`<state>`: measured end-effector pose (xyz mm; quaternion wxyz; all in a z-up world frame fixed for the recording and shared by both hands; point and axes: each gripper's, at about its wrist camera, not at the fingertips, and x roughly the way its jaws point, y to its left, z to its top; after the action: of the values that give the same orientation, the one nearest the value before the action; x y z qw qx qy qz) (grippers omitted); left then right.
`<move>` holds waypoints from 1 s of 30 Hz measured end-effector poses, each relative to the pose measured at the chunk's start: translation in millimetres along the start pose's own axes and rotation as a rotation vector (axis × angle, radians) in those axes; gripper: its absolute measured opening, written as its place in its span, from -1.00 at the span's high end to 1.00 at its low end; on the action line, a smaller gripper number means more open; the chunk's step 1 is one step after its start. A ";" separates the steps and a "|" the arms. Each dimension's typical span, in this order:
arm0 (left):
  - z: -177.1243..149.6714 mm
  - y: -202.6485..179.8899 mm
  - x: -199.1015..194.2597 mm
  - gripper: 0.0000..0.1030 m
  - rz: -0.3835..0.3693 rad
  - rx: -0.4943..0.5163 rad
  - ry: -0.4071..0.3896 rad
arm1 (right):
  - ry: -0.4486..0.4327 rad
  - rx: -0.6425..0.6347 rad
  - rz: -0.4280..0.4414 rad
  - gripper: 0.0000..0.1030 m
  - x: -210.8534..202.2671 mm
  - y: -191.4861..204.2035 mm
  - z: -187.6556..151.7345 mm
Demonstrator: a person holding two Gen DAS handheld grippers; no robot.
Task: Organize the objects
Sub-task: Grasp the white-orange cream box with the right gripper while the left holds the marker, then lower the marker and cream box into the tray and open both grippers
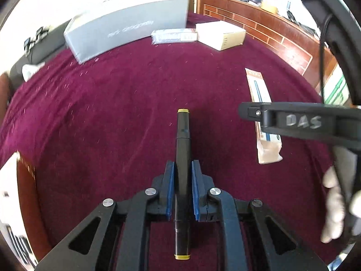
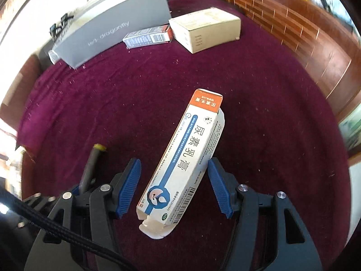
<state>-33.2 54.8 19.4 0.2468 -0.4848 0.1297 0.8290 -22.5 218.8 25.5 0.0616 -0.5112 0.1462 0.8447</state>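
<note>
The black marker (image 1: 183, 155) with yellow end caps is clamped between the blue pads of your left gripper (image 1: 182, 176). It lies along the fingers, one cap projecting forward over the maroon cloth (image 1: 112, 113), the other back toward the camera. It sits left of the ointment carton (image 2: 180, 164), which is the reference for all positions below.

Your right gripper (image 2: 173, 180) stands open astride the ointment carton; neither ribbed blue pad appears to press on it, though the right pad is close to its edge.

Risks:
- The marker is a smooth, hard, round barrel held along the pad length. It can slide lengthwise or roll if you tilt the gripper steeply.
- The ointment carton is thin printed cardboard, long and rectangular, with an open flap at the near end. It lies skewed to the fingers, so closing now would probably pivot it or crush a corner. Excess force would likely collapse the walls.
- The two grippers are near each other; a sideways move could knock the marker against the right fingers.

Beyond the ointment carton, at the cloth's far edge, lie a large grey box (image 2: 108, 27), a small barcoded box (image 2: 149, 37) and a beige cardboard box (image 2: 205, 29), all rigid and flat-sided. The cloth is napped and flecked with lint. A wooden panelled wall (image 2: 293, 33) stands to the carton's right.
</note>
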 end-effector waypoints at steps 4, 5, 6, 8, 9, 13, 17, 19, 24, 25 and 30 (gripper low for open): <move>-12.1 12.9 -11.0 0.79 -0.055 -0.079 0.004 | -0.024 -0.072 -0.084 -0.20 3.0 12.5 -4.5; -15.1 13.9 -14.2 0.79 -0.060 -0.086 0.002 | -0.026 -0.086 -0.095 -0.20 3.5 14.4 -5.5; -17.8 14.7 -17.3 0.79 -0.067 -0.093 0.000 | -0.029 -0.097 -0.103 -0.18 3.4 15.4 -6.4; -23.6 16.8 -25.1 0.79 -0.087 -0.116 -0.003 | -0.039 -0.092 -0.099 0.09 1.1 12.7 -7.4; -26.1 17.5 -29.0 0.79 -0.096 -0.123 -0.007 | -0.043 -0.084 -0.087 0.31 -1.2 10.1 -7.6; -38.3 17.5 -45.4 0.78 -0.110 -0.133 -0.035 | -0.037 -0.041 -0.008 0.47 -11.7 -0.4 -12.8; -51.6 21.5 -59.3 0.78 -0.141 -0.158 -0.054 | -0.053 -0.048 0.038 0.47 -31.4 -0.7 -25.9; -60.0 24.6 -70.2 0.78 -0.157 -0.176 -0.072 | -0.060 -0.048 0.064 0.47 -40.1 3.2 -30.7; -80.0 39.2 -103.2 0.78 -0.181 -0.215 -0.131 | -0.082 -0.081 0.146 0.47 -69.2 26.4 -40.5; -86.0 45.1 -113.6 0.78 -0.179 -0.223 -0.152 | -0.084 -0.094 0.159 0.47 -73.1 33.3 -41.5; -113.2 81.9 -154.5 0.78 -0.130 -0.273 -0.218 | -0.093 -0.194 0.222 0.47 -91.7 86.8 -52.6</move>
<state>69.7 -109.5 95.3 0.2445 -0.4285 -0.0433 0.8688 43.1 124.2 99.4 -0.0752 -0.4559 0.1164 0.8792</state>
